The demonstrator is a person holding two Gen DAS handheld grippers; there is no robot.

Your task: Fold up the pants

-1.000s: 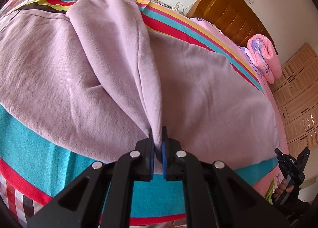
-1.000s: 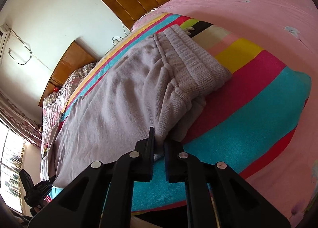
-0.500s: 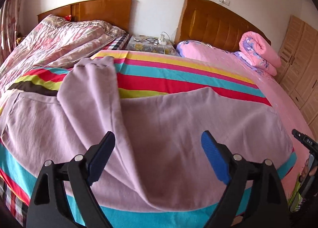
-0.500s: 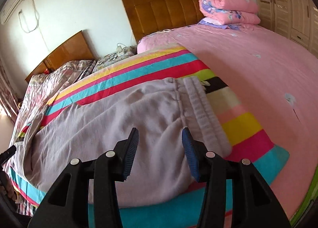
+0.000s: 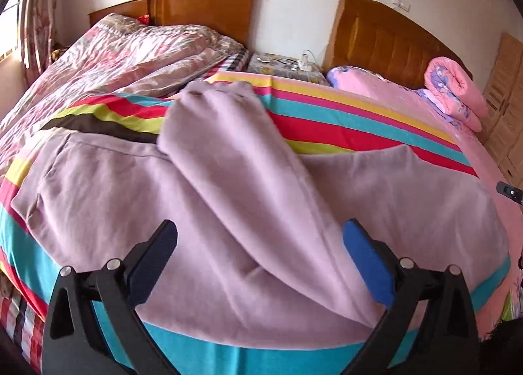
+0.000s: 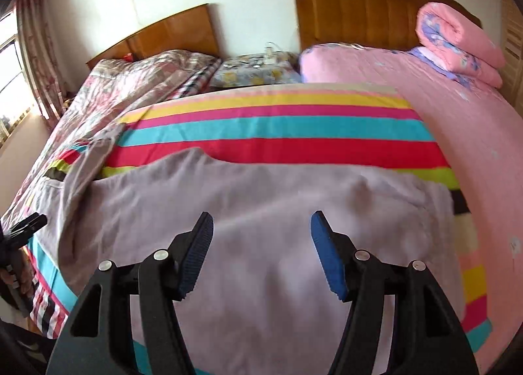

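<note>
Lilac fleece pants lay spread across the lower half of the frame on a striped blanket, one leg folded diagonally toward the upper centre.

R gripper hovers over lilac pants spread on striped blanket, jaws opening w/ nothing between, 2nd gripper at far left edge.
</note>
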